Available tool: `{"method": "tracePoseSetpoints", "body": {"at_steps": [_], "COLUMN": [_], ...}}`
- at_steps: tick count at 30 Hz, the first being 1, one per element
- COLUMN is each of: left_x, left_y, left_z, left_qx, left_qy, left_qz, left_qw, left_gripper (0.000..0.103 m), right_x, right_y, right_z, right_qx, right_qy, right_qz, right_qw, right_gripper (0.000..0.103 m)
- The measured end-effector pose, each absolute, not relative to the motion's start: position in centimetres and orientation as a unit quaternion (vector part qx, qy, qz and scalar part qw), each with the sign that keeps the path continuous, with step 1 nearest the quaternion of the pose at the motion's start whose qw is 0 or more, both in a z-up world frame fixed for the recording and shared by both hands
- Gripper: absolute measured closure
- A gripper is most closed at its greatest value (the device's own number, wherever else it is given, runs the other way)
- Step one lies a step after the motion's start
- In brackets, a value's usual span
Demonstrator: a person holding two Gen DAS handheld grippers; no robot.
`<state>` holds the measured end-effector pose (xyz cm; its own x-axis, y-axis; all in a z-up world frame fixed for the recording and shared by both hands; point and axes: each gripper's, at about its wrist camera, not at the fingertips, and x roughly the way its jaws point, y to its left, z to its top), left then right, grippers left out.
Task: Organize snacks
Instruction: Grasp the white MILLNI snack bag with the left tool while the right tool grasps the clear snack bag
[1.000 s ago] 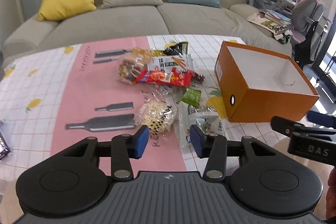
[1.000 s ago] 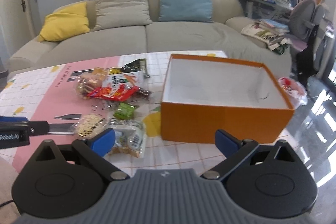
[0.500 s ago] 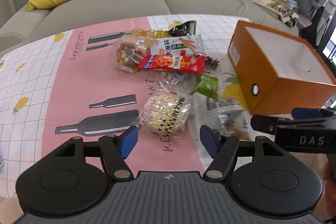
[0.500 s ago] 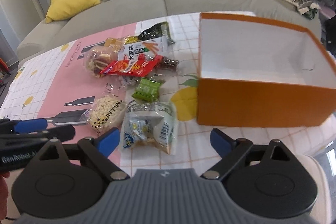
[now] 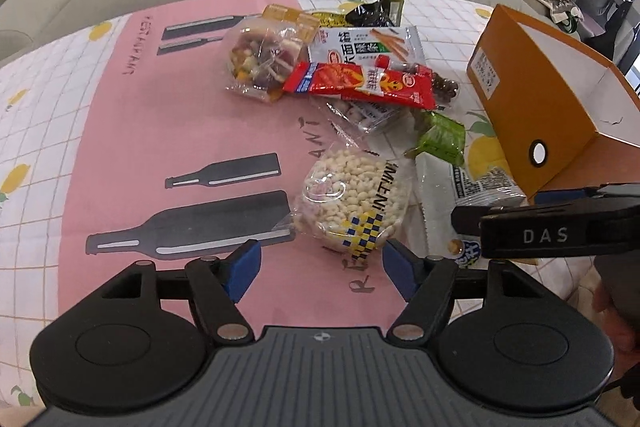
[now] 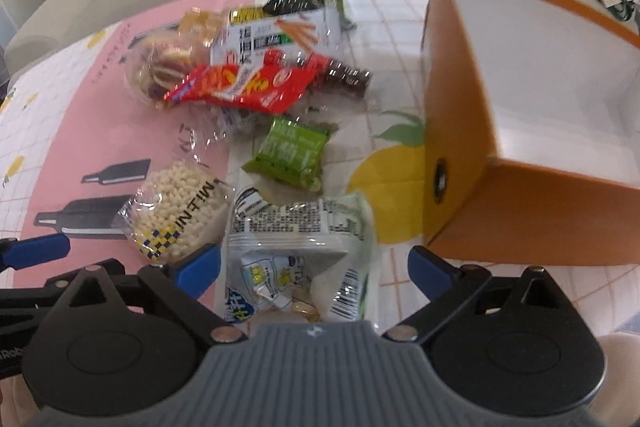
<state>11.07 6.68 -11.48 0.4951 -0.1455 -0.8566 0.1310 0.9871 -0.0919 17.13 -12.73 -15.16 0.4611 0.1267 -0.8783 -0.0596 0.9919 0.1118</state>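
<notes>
Both the left gripper (image 5: pixel 321 264) and right gripper (image 6: pixel 314 270) hang with jaws apart above snack packets (image 6: pixel 298 247), gripping nothing, the left's having just been opening.

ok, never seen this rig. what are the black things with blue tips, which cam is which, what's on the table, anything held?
No robot: a person holds a handheld two-finger gripper in each hand, each with a fisheye camera looking along its fingers. In the left wrist view the left gripper stands open in front of a clear bag of small white puffs, and its fingers have just been opening. In the right wrist view the right gripper is open over a white snack pack. Neither holds anything. On the tablecloth lie more snacks, including a red packet and a green packet, beside an empty orange box.
</notes>
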Motion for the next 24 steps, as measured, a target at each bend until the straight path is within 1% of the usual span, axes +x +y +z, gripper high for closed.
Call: {"method": "tracePoseSetpoints", "body": {"at_steps": [5,6,9,13,21,24], "left_x": [12.0,12.2,12.6,13.4,14.2,14.6], "left_y": [6.3,6.1,5.4,4.3,2.3,1.6], "left_z": [-12.2,-12.3,-12.4,-12.9,-14.2,-14.8], "left_qx": [0.002,0.006,0.020,0.047,0.127,0.155], "left_qy": [0.498,0.497,0.492,0.488,0.472,0.466], "left_qz": [-0.098,-0.101,-0.114,-0.128,-0.172,-0.171], "left_qw": [0.862,0.862,0.863,0.862,0.855,0.854], "left_gripper": [0.020,0.020,0.019,0.017,0.014,0.008], "right_x": [17.7,17.6,17.6,17.6,17.8,17.8], "right_y": [-12.6,-12.7,-13.1,-13.7,-15.4,-15.5], "right_z": [-16.3,-16.4,-16.7,-16.8,-17.0,-17.2], "right_qx": [0.027,0.030,0.041,0.050,0.082,0.090], "right_qy": [0.520,0.519,0.519,0.516,0.521,0.524], "right_qz": [0.055,0.056,0.063,0.068,0.059,0.059], "right_qw": [0.852,0.853,0.852,0.852,0.848,0.845], "right_gripper": [0.006,0.008,0.017,0.023,0.024,0.024]}}
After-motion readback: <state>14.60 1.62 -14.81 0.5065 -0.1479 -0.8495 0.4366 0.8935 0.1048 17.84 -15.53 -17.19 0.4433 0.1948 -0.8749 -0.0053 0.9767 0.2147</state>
